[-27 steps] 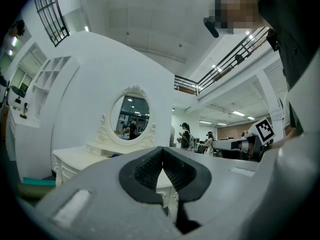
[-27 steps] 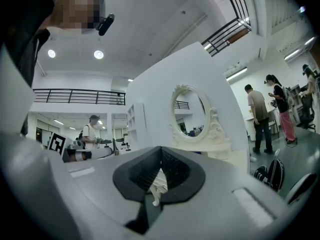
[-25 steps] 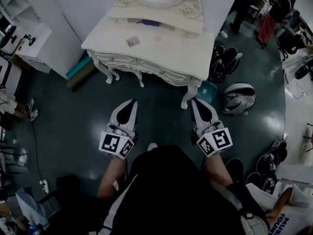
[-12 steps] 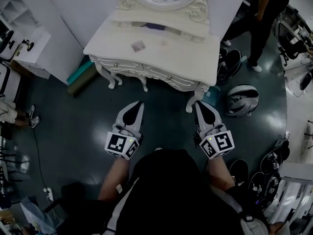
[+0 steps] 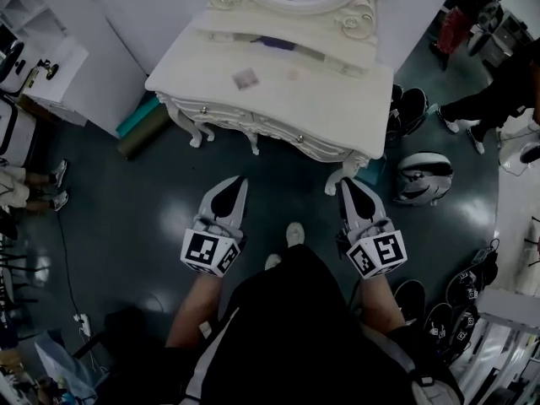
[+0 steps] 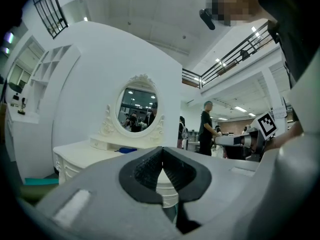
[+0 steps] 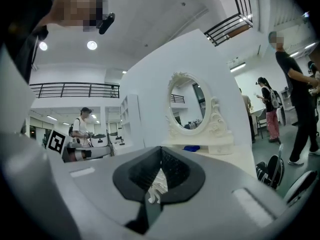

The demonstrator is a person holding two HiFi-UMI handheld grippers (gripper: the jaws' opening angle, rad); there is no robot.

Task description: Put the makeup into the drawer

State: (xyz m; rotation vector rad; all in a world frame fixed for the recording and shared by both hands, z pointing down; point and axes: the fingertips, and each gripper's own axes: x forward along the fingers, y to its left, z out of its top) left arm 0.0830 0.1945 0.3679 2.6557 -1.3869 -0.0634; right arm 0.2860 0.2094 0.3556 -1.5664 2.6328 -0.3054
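Note:
A white dressing table with an oval mirror stands ahead of me. On its top lies a small pinkish square makeup item, and a dark blue one rests on the raised shelf under the mirror; the blue one also shows in both gripper views. The drawers along the front are closed. My left gripper and right gripper are held level over the floor, short of the table's front. Both are shut and empty.
Helmets and bags lie on the floor right of the table. A teal box and a roll sit at its left, beside a white shelf unit. People stand at the far right. My shoe shows between the grippers.
Both grippers and I have moved forward, so the dressing table sits closer and lower in the head view. The bystanders at the right have shifted. The jaws stayed shut.

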